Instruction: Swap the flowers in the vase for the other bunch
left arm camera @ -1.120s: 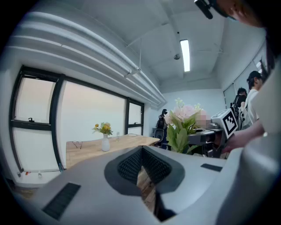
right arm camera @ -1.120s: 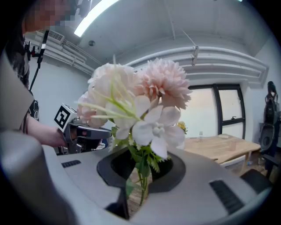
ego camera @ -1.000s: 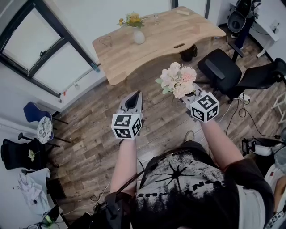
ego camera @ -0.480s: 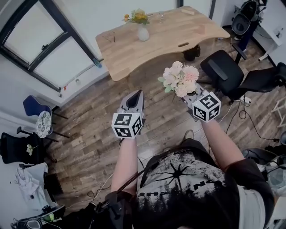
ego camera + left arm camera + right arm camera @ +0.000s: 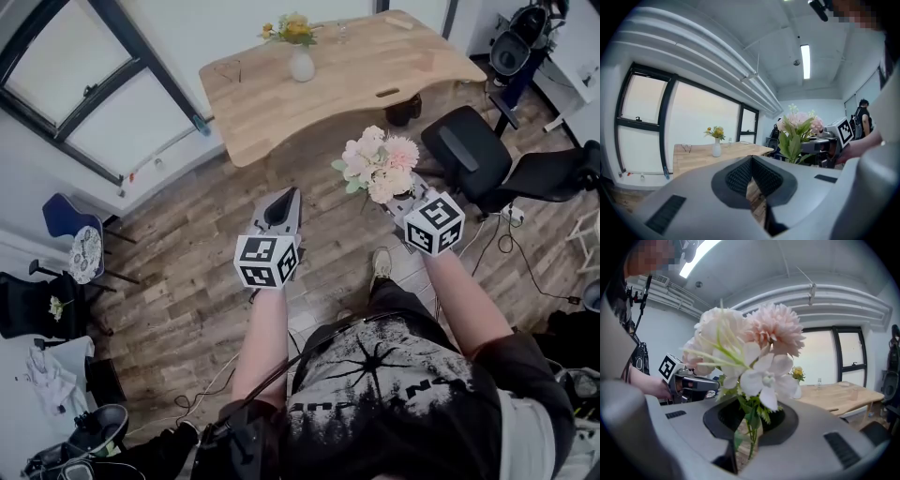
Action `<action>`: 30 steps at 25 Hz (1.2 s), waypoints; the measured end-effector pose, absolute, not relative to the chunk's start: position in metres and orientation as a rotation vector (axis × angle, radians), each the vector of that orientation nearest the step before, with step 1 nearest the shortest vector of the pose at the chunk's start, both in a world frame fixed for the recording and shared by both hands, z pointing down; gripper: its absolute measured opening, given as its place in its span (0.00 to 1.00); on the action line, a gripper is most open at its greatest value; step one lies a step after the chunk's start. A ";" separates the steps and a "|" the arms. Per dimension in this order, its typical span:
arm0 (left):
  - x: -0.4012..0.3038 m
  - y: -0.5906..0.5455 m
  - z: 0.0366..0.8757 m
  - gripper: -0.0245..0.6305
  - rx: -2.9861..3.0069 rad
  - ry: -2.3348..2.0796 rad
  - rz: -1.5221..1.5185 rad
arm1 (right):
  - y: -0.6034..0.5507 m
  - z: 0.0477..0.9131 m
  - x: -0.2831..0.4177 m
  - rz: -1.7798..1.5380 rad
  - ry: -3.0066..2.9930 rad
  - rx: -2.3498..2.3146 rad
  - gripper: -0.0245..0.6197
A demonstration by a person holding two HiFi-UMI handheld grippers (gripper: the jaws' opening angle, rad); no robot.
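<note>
Item, right gripper: my jaws pinch the stems of the pink bunch, centre-right of the head view. Item, left gripper: jaws pressed together, nothing between them. Item, vase with yellow flowers: on the desk, top of frame, well apart from me (approach step, I judge). Next: reach the desk, spread the left jaws, lift the yellow stems out.

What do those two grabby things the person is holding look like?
Both the left gripper and right gripper are grey, with pointed jaws lined by dark ribbed pads. Each carries a white cube printed with black square markers. The person wears a short-sleeved black T-shirt with a pale print.
</note>
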State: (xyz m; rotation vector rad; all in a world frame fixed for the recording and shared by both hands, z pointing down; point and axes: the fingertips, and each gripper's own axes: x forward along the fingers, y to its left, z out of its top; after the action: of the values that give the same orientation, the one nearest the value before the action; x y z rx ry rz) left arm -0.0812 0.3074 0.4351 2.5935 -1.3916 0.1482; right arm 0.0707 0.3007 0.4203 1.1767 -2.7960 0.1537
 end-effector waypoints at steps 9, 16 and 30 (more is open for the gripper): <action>-0.076 0.268 0.450 0.06 2.570 -1.416 0.185 | 0.258 0.427 0.071 0.152 -2.807 1.137 0.15; -0.066 0.190 0.446 0.06 2.509 -1.443 0.177 | 0.173 0.418 0.081 0.163 -2.818 1.073 0.15; -0.033 0.091 0.443 0.06 2.470 -1.560 0.202 | 0.071 0.416 0.105 0.120 -2.905 0.911 0.15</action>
State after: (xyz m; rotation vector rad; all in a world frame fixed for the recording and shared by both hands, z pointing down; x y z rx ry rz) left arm -0.0326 0.0910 0.4428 2.4700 -1.5597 0.2016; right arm 0.1050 0.0711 0.4164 0.9110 -2.9052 0.1205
